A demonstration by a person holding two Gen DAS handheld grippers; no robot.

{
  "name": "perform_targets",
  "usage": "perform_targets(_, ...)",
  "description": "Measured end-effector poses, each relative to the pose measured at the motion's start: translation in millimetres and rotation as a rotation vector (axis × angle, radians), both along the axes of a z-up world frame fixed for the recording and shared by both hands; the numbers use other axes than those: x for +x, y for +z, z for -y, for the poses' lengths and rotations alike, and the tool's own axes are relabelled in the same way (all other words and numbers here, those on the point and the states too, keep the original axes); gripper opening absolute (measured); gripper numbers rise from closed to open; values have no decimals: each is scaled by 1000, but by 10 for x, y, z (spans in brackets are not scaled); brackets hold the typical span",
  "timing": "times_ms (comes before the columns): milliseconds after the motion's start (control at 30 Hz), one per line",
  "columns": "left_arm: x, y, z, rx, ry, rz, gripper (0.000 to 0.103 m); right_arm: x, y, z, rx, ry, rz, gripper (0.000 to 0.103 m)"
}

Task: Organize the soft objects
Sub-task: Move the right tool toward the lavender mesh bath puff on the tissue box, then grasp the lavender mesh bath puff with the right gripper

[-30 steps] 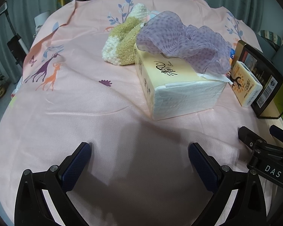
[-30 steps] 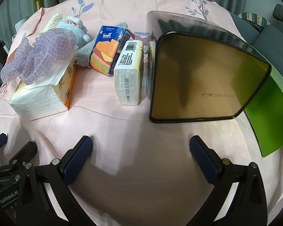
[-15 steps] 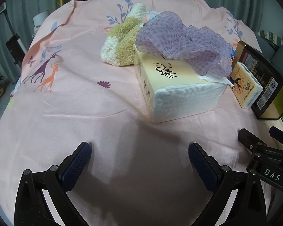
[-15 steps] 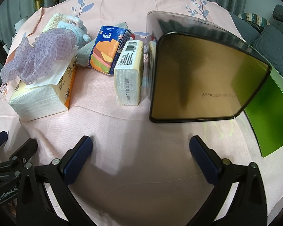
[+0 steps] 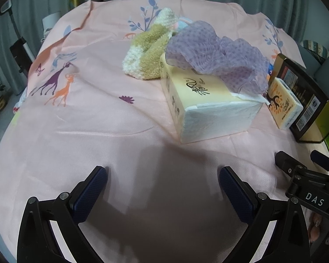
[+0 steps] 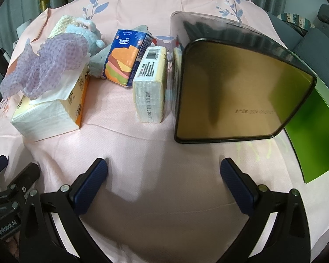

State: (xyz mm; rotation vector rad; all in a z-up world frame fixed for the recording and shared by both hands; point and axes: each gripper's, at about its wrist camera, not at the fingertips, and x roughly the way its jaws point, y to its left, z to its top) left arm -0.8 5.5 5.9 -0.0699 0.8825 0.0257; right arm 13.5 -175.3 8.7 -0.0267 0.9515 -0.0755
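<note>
Several soft things crowd the far half of the table: a crinkly lilac mesh bath pouf (image 5: 217, 52) lies bunched on top of a yellow soft-pack of tissues (image 5: 208, 107), whose white paper end faces the cameras. Behind it, touching the pack's far corner, sits a nubbly cream-and-tan knitted piece (image 5: 147, 59), and a fluffy pale blue plush toy (image 6: 85, 30) peeks out beside the pouf. To the right stands a glossy blue Tempo tissue packet (image 6: 126, 59), tilted, just beside a small plastic-wrapped tissue brick (image 6: 151, 83). Next comes a black tin (image 6: 236, 83) lying on its side, its smooth golden inside open toward us. Everything rests on a peach tablecloth (image 5: 87, 114) printed with giraffes and leaves. Both the left gripper (image 5: 162, 188) and the right gripper (image 6: 164, 182) hover low over bare cloth, ribbed blue pads spread wide, holding nothing.
</note>
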Motion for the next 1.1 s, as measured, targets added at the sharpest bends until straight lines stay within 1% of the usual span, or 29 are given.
perform_targets(133, -39, 71, -35, -38, -5, 17, 103, -81, 108, 52, 69, 37, 8, 102)
perform_targets(200, -80, 153, -57, -80, -24, 43, 103, -131, 222, 104, 114, 40, 34, 102)
perform_targets(267, -136, 258, -68, -116, -50, 89, 103, -191, 363, 145, 109, 31, 83, 102)
perform_targets(367, -163, 366, -76, -117, -64, 129, 103, -267, 526, 197, 107, 16, 136, 102)
perform_targets(467, -168, 403, -79, -103, -78, 129, 103, -309, 623, 222, 138, 26, 168, 100)
perform_targets(500, -176, 419, -81, -106, -91, 131, 103, -323, 650, 205, 127, 25, 178, 98)
perform_targets(600, -204, 445, -127, -129, -84, 149, 103, -383, 679, 144, 89, 15, 199, 92)
perform_targets(667, -200, 447, -174, -153, -71, 148, 103, -405, 706, 158, 101, 16, 213, 90)
perform_targets(767, -182, 424, -278, -189, -28, 134, 102, -420, 708, 173, 156, 36, 225, 84)
perform_targets(867, -185, 426, -335, -209, -11, 137, 98, -434, 723, 149, 155, 24, 237, 81)
perform_targets(933, -193, 436, -364, -215, -1, 143, 97, -441, 723, 124, 140, 22, 239, 68)
perform_targets(1000, -200, 441, -377, -224, -3, 146, 93, -437, 715, 118, 144, 22, 236, 63)
perform_targets(1067, -203, 441, -385, -231, -3, 145, 83, -442, 710, 122, 155, 24, 237, 62)
perform_targets(1100, -200, 436, -390, -234, -4, 142, 81, -442, 712, 119, 153, 28, 237, 60)
